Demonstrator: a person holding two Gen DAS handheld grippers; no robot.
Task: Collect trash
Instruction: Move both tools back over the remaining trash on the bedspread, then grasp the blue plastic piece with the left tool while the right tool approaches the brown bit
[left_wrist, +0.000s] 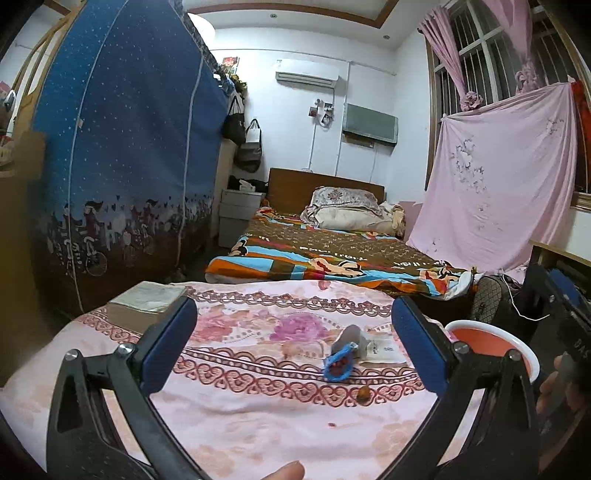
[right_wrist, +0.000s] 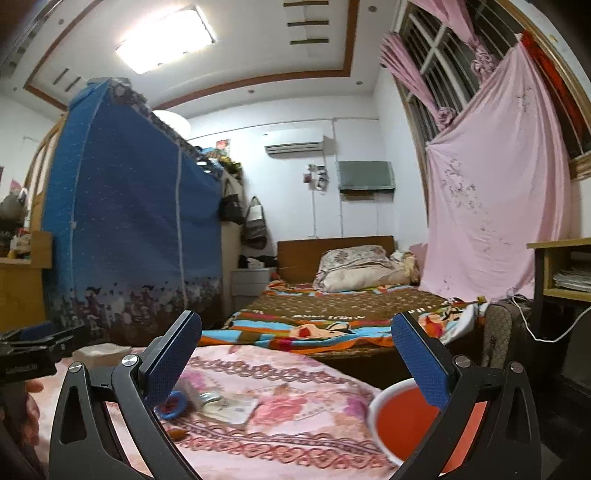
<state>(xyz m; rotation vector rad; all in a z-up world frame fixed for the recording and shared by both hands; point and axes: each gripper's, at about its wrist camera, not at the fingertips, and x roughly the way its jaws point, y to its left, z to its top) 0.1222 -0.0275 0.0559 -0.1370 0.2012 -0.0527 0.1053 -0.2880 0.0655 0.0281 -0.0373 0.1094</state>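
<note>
Your left gripper (left_wrist: 293, 341) and right gripper (right_wrist: 295, 354): jaws wide apart, empty. Blue wrapper (left_wrist: 337, 364) lies on the floral cloth (left_wrist: 258, 406), left of the orange bin (left_wrist: 491, 341).

The brown bedspread (left_wrist: 332, 243) bears pale lettering too small to read; no other text is legible.

This was a lived-in home bedroom. A made bed (left_wrist: 332, 254) with a pillow (left_wrist: 343, 206) sat central, a blue fabric wardrobe (left_wrist: 122, 155) left of it, pink curtains (left_wrist: 447, 55) to its right, an air conditioner (left_wrist: 306, 75) above.
</note>
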